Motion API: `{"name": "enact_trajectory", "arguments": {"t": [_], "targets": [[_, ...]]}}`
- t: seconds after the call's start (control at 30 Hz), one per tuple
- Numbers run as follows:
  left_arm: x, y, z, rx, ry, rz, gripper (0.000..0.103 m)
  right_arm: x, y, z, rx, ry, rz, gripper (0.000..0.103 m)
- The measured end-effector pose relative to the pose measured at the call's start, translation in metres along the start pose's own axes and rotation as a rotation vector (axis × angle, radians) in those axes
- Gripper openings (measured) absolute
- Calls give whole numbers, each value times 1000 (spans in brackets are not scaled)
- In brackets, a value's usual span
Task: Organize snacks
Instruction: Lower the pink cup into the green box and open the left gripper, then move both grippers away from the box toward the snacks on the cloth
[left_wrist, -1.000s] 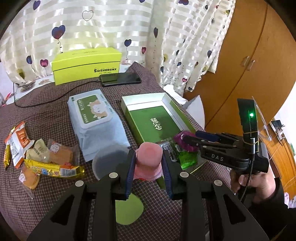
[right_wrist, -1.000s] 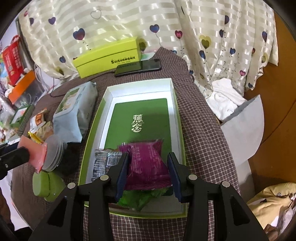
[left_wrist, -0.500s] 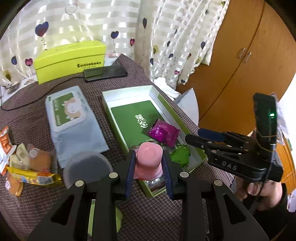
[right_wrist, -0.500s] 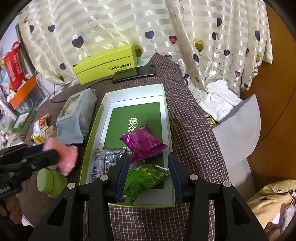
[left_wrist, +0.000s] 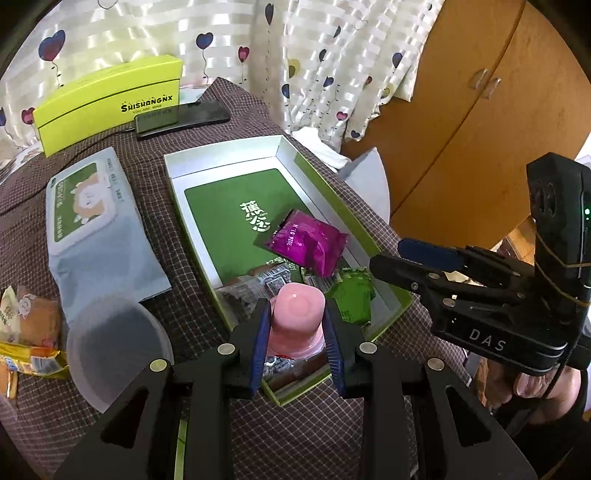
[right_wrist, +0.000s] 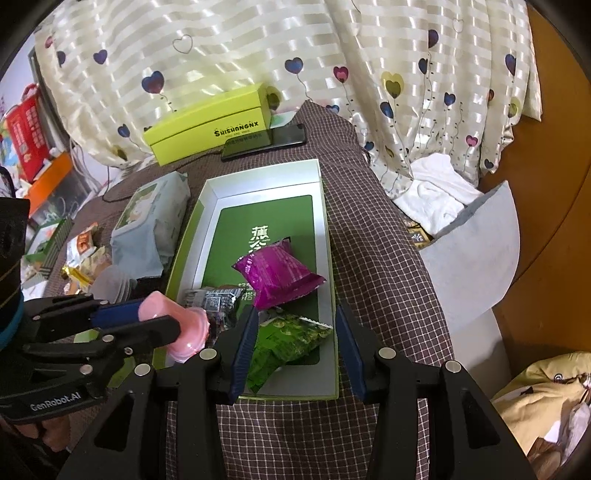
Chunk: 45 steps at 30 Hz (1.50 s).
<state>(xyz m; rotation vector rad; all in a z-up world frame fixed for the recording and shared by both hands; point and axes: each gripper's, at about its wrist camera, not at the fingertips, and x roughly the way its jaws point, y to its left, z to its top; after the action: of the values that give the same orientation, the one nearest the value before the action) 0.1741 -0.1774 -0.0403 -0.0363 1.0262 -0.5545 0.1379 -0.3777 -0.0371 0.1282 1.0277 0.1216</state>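
The left gripper (left_wrist: 296, 334) fingers clamp a pink jelly cup (left_wrist: 298, 319), hiding a grey packet; right gripper (right_wrist: 293, 345) fingers gape empty

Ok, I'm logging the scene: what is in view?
box: 1, green and white, open, table centre
purple packet: 1, in box
green packet: 1, in box
grey packet: 1, in box
pink cup: 1, held over box
wipes pack: 1, pale blue, beside box
yellow box: 1, far edge
phone: 1, black
left gripper: shut on pink cup
right gripper: open
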Motion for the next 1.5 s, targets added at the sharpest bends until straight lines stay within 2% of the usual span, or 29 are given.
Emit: {"name": "enact_trajectory", "arguments": {"t": [0.27,0.4,0.53,0.93,1.5], "targets": [[1,8,20,-29,-62,59,30,0,2,-1,-3,-1,5,43],[11,14,27,-49,-62,73,31,0,1,-1,-3,0,6,43],[7,17,28,-58,-90,73,46,-1,2,-1,-5,0,7,43],[-26,19,17,-75,-122,70,46,-10,21,2,-40,-14,25,43],[-81,30,-12,-77,-170,106,46,-46,75,-2,-141,-53,47,43]]}}
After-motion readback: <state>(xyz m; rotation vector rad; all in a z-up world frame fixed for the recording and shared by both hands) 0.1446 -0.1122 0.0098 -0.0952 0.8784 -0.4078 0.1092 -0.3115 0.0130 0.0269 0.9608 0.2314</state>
